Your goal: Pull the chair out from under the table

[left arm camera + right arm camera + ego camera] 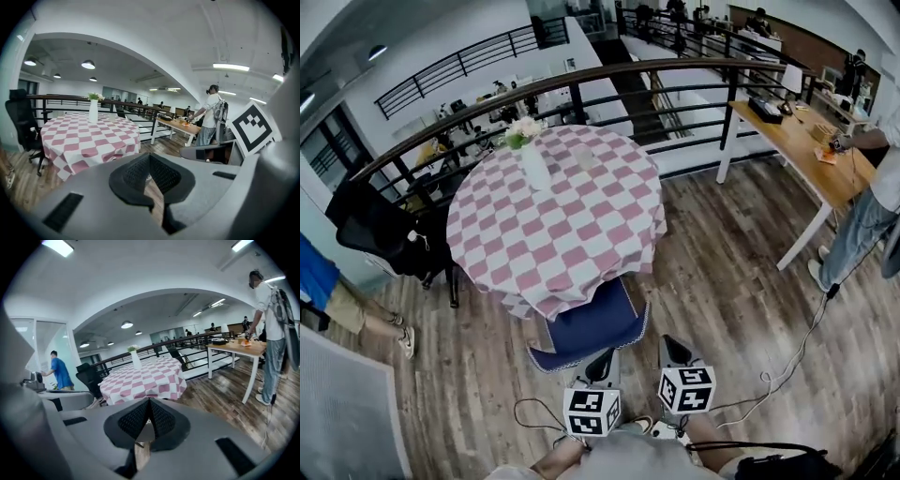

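Observation:
A blue chair (591, 328) stands at the near side of a round table (558, 220) covered with a pink-and-white checked cloth; its seat is partly under the cloth's edge. My left gripper (602, 360) hovers just short of the chair's near edge, shut and empty. Beside it, to the right, my right gripper (674, 347) is also shut with nothing held. In the left gripper view the jaws (150, 171) are closed and the table (89, 136) lies ahead to the left. The right gripper view shows closed jaws (149, 416) facing the table (145, 378). Neither gripper view shows the chair.
A white vase with flowers (532, 159) stands on the table. A black office chair (384, 234) sits at the table's left, against a curved railing (581, 89). A wooden desk (797, 141) and a standing person (867, 202) are at the right. A cable (787, 366) trails on the wood floor.

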Action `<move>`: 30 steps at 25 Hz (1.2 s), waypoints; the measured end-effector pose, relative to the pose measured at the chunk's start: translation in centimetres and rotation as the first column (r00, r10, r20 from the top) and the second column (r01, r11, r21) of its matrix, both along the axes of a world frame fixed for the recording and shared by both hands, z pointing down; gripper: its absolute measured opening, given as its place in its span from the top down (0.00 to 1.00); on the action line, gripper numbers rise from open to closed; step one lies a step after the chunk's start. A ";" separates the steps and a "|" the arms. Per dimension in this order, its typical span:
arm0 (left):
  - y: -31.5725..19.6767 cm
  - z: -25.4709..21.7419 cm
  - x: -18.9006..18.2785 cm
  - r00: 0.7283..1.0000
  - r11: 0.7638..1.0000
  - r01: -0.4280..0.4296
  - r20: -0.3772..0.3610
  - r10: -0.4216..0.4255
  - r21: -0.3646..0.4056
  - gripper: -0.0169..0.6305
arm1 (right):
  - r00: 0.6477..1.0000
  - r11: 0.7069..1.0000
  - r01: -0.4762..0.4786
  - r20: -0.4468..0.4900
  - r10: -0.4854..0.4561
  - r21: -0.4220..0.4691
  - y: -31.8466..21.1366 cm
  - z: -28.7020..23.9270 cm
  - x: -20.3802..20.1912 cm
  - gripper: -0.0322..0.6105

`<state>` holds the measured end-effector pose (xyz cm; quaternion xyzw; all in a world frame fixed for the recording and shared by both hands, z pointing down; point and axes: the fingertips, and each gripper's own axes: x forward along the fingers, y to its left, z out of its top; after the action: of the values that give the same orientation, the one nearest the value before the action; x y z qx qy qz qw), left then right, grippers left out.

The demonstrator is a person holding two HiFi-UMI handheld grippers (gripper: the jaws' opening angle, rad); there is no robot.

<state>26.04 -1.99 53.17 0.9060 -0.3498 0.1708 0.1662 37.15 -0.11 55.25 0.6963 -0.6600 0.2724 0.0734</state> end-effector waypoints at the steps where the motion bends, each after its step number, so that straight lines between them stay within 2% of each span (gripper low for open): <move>1: -0.5 -0.1 -1.0 0.999 0.999 0.036 -0.007 -0.036 0.005 0.97 | 0.999 0.999 0.043 -0.009 -0.043 0.004 -1.0 -0.2 -1.1 0.93; 5: -2.2 -0.4 -5.5 0.985 0.986 0.169 -0.035 -0.169 0.008 0.97 | 0.981 0.982 0.189 -0.047 -0.189 0.010 -4.6 -1.1 -5.4 0.93; 10: -3.0 -0.2 -10.1 0.960 0.961 0.275 -0.045 -0.275 -0.006 0.97 | 0.959 0.960 0.279 -0.052 -0.279 0.011 -6.7 -1.8 -9.5 0.93; 14: -2.9 0.9 -12.4 0.954 0.955 0.296 -0.043 -0.295 0.008 0.97 | 0.948 0.948 0.317 -0.035 -0.317 -0.005 -7.4 -0.2 -12.1 0.93; 17: -2.7 2.1 -14.2 0.949 0.949 0.313 -0.039 -0.314 -0.027 0.97 | 0.944 0.944 0.329 -0.004 -0.329 -0.013 -7.3 0.7 -13.8 0.93; 20: -3.2 2.3 -14.8 0.955 0.955 0.295 -0.038 -0.295 -0.021 0.97 | 0.942 0.943 0.333 -0.048 -0.332 0.000 -7.5 0.3 -14.1 0.93; 23: -3.4 2.6 -15.5 0.952 0.953 0.303 -0.032 -0.304 -0.032 0.97 | 0.946 0.946 0.324 -0.021 -0.325 -0.022 -6.7 0.9 -14.2 0.93; 27: -3.9 1.7 -15.7 0.955 0.955 0.296 -0.036 -0.296 0.006 0.97 | 0.944 0.943 0.329 -0.012 -0.330 -0.038 -6.2 1.3 -14.1 0.93; 30: -3.6 1.5 -15.4 0.961 0.963 0.270 -0.059 -0.270 -0.013 0.97 | 0.945 0.945 0.325 -0.024 -0.326 -0.043 -6.3 1.2 -13.8 0.93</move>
<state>10.66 -5.62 54.63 0.8542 -0.4645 0.1199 0.2005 23.39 -6.39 56.46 0.5802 -0.7594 0.2585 0.1409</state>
